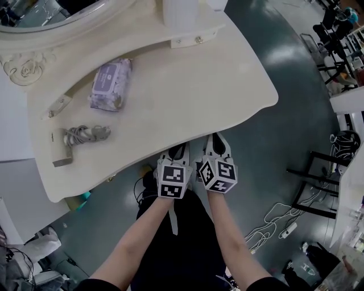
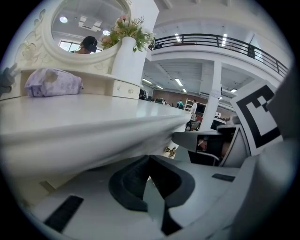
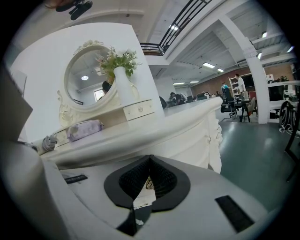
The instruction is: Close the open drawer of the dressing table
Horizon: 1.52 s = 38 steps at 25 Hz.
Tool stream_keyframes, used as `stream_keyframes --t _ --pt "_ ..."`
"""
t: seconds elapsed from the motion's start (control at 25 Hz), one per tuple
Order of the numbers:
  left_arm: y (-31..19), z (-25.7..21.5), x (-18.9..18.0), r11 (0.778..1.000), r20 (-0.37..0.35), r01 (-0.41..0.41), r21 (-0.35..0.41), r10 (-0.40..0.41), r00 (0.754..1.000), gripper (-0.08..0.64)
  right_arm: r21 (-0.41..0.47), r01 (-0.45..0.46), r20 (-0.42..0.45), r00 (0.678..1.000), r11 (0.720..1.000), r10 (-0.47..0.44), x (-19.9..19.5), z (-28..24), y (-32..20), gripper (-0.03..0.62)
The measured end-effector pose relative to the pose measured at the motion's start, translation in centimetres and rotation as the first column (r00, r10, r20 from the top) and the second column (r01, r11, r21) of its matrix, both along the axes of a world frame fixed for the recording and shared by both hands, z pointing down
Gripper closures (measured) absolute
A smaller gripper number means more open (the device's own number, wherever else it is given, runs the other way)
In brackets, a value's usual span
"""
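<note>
Forearms extended side by side, wrists straight, toward front edge of dressing table (image 1: pixel 187 96). Left gripper (image 1: pixel 178 150) and right gripper (image 1: pixel 216 141) held just beside each other at that edge. Both jaw pairs seen closed, ribbed black pads meeting at tips. Drawer (image 3: pixel 142 198) located beneath edge: cream front and brass knob (image 3: pixel 150 183) glimpsed behind right pads, how far open not discernible. Tabletop glossy, curved. Soft lilac wipes pack (image 1: pixel 110 84) noted farther back on table; oval mirror (image 1: pixel 51 14) at rear.

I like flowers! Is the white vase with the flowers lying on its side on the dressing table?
No, the white vase stands upright beside the round mirror, with its flowers pointing up.
</note>
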<state>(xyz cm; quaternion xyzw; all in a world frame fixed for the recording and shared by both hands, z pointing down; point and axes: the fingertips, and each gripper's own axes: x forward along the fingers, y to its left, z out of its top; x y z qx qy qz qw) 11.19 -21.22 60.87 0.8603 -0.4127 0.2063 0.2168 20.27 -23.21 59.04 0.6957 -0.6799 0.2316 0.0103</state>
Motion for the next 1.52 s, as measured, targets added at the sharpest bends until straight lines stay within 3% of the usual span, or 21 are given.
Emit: stream_keyframes --t 0.44,1.08,1.28,1.52 --pt "0.2 0.4 -0.2 1.000 0.015 0.025 -0.017 -0.025 1.000 0.557 -0.034 0.039 0.032 0.999 0.999 -0.038 0.1 0.8 0.9 0.571" --pt "6.4 -2.9 0.6 1.000 -0.018 0.007 -0.023 -0.008 1.000 0.557 0.028 0.109 0.224 0.968 0.994 -0.113 0.0 -3.2 9.6 0.570" --pt "7.8 -6.2 0.8 1.000 -0.090 0.016 -0.013 -0.017 0.996 0.557 0.093 0.136 0.253 0.955 0.986 -0.155 -0.3 -6.6 12.2 0.571" --pt "10.0 -11.5 1.5 0.998 -0.164 -0.029 0.057 0.038 0.986 0.557 0.243 0.137 0.262 0.944 0.960 -0.201 -0.9 -12.9 14.0 0.571"
